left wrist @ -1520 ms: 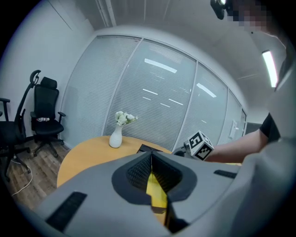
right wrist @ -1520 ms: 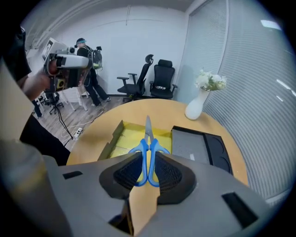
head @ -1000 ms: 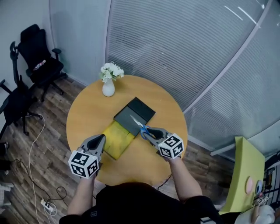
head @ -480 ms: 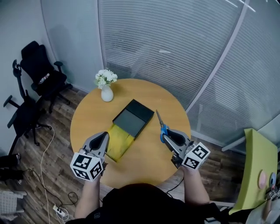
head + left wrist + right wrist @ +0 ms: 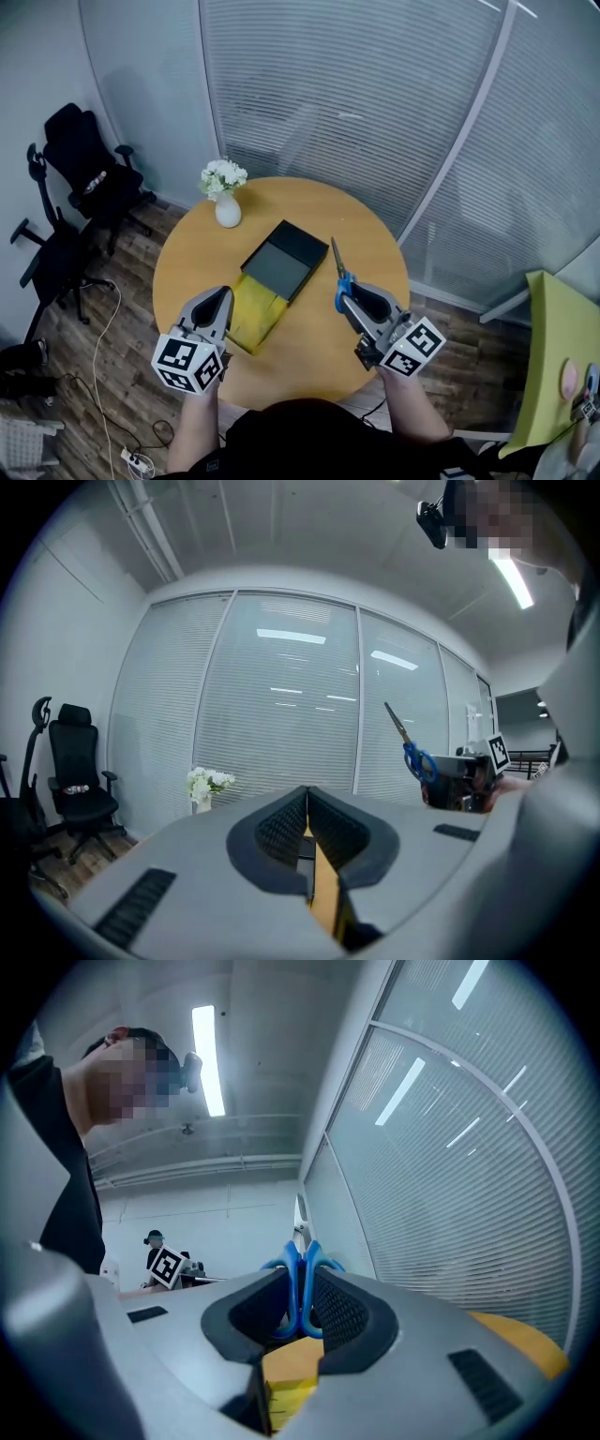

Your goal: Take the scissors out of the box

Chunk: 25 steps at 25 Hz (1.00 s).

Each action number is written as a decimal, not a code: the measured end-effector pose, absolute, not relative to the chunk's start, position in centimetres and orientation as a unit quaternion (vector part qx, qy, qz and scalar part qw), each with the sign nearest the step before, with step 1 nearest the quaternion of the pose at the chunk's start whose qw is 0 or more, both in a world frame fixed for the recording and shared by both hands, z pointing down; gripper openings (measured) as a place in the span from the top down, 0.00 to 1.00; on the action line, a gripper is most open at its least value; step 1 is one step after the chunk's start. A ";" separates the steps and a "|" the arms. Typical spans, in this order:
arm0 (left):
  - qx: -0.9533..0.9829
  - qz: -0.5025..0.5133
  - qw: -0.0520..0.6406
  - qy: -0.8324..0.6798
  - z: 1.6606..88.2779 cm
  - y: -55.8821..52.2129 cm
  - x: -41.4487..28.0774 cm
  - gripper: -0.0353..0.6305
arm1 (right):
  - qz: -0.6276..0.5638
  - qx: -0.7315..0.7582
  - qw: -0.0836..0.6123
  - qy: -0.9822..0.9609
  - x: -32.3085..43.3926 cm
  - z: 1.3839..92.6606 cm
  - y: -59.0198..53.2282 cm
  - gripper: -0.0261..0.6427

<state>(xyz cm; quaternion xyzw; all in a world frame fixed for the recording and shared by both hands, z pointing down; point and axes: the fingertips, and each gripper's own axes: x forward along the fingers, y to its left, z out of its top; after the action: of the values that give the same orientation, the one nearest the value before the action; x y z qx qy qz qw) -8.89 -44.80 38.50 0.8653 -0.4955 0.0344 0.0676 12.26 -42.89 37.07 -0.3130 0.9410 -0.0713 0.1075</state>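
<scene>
A black box (image 5: 298, 242) lies open in the middle of the round wooden table (image 5: 366, 234), with a yellow part (image 5: 251, 314) at its near end. My right gripper (image 5: 345, 296) is shut on the blue handles of the scissors (image 5: 338, 269), held in the air right of the box with the blades pointing up. In the right gripper view the scissors (image 5: 300, 1255) stand upright between the pads of the right gripper (image 5: 300, 1288). My left gripper (image 5: 222, 294) hovers at the near left of the box, shut and empty. The left gripper view shows the left gripper (image 5: 306, 799) and the scissors (image 5: 411, 744) raised at the right.
A white vase of white flowers (image 5: 226, 194) stands at the table's far left. Black office chairs (image 5: 89, 173) stand on the wooden floor to the left, with cables near them. A glass wall with blinds runs behind, and a yellow-green chair (image 5: 553, 366) is at the right.
My right gripper has lifted the scissors from over the box up and to the right, tipping the blades upward. The left gripper has also risen a little.
</scene>
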 end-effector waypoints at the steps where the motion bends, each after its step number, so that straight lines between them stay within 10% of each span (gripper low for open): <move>1: 0.866 0.033 0.067 -0.495 38.5 -44.8 -8.8 0.92 | -0.070 -0.313 0.107 0.941 12.1 37.1 -42.9 0.81; 25: 0.865 0.038 0.076 -0.495 39.6 -44.5 -10.3 0.92 | -0.080 -0.343 0.087 0.932 12.0 39.7 -43.6 0.81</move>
<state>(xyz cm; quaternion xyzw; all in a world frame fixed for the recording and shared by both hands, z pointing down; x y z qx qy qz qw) -10.28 -44.50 39.64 0.8646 -0.4952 0.0377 0.0764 12.04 -43.57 39.73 -0.3431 0.9319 -0.0796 0.0868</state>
